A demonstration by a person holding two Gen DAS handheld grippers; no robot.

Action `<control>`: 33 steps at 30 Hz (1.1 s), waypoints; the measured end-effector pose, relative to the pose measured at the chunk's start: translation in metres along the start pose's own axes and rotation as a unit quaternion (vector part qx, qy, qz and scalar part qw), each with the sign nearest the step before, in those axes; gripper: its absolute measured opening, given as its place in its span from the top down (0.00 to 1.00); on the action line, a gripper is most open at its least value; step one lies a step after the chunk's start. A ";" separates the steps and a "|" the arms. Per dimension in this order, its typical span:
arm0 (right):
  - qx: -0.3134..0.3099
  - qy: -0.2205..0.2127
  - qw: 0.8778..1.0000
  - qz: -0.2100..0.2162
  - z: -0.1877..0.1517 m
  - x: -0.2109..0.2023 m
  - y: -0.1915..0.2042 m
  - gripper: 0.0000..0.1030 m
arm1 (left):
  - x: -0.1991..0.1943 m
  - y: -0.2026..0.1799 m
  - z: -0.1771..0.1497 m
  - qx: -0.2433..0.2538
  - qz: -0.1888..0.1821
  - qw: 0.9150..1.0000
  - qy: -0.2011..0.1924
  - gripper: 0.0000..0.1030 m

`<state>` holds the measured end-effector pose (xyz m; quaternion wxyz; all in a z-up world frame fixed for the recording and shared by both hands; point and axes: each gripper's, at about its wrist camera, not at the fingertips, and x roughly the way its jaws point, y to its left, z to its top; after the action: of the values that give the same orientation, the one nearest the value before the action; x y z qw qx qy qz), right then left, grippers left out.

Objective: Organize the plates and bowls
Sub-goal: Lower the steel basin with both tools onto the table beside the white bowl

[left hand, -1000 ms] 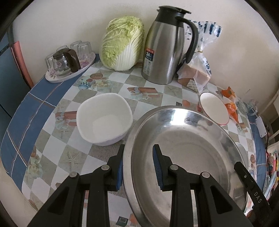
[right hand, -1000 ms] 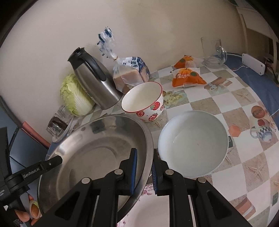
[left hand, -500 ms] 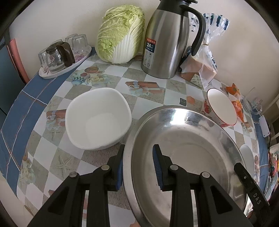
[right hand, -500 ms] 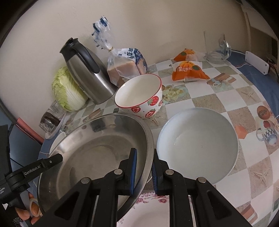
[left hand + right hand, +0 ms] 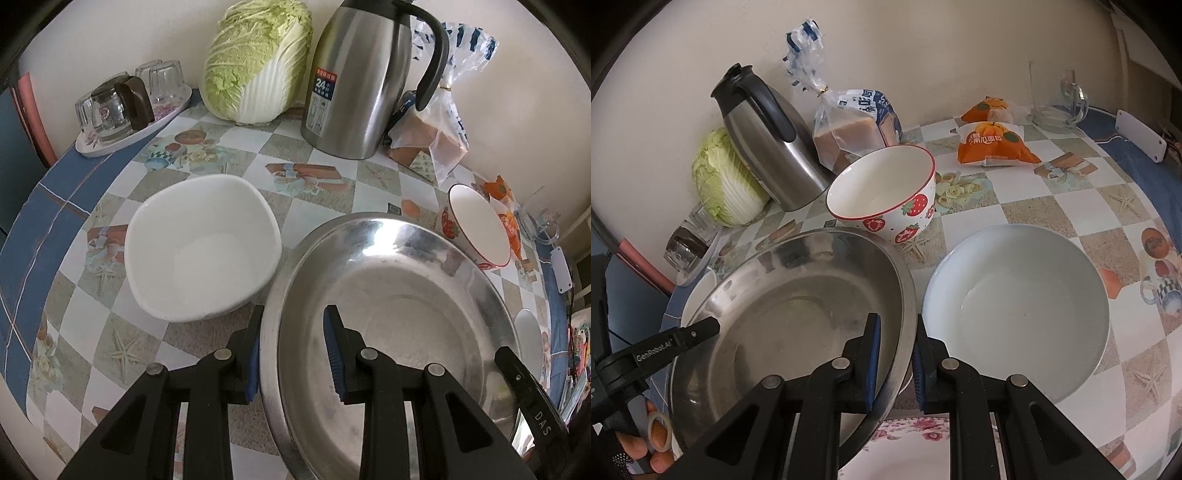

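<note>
- Left wrist view: the steel basin (image 5: 399, 295) is the landmark, a wide shallow metal pan, empty inside. The left hand-held gripper (image 5: 293, 354) is clamped on its rim on the side towards the white bowl, one blue pad outside the wall and one inside.
- Right wrist view: the right hand-held gripper (image 5: 894, 363) is clamped on the basin's opposite rim, its pads close together with the thin metal edge between them.
- Just beside the basin on the left gripper's side sits an empty white bowl (image 5: 203, 247) with rounded corners, standing on the desk (image 5: 325, 195).
- Just behind the basin stands the strawberry bowl (image 5: 884, 195), empty, red-rimmed, nearly touching the basin's far edge.
- Beside the basin on the right gripper's side lies a pale plate (image 5: 1015, 302), deep and empty.
- Under the basin's near edge a floral plate (image 5: 912, 446) shows in part.
- Farther behind the basin, against the wall: a steel thermos jug (image 5: 362, 85), a napa cabbage (image 5: 255, 59), a bagged bread loaf (image 5: 853, 129), and a small tray of upturned glasses (image 5: 133, 107).
- Well beyond the pale plate lie two orange snack packets (image 5: 993, 144) and a glass mug (image 5: 1056, 99).
- Fingers of a person's hand (image 5: 646, 446) show below the basin at the frame corner.
</note>
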<state>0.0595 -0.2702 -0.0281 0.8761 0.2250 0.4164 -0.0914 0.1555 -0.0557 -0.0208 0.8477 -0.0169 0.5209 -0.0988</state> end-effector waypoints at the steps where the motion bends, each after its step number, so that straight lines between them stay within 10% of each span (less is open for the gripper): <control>1: -0.002 0.000 1.000 -0.002 0.000 0.000 0.001 0.83 | 0.001 0.000 0.000 -0.001 -0.001 1.000 0.001 0.70; 33: -0.059 0.002 0.997 -0.045 -0.003 0.003 0.014 0.83 | 0.023 0.008 -0.007 -0.009 0.001 1.000 0.029 0.68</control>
<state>0.0643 -0.2560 -0.0277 0.8821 0.1544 0.4324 -0.1053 0.1607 -0.0521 -0.0456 0.8319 -0.0212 0.5465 -0.0940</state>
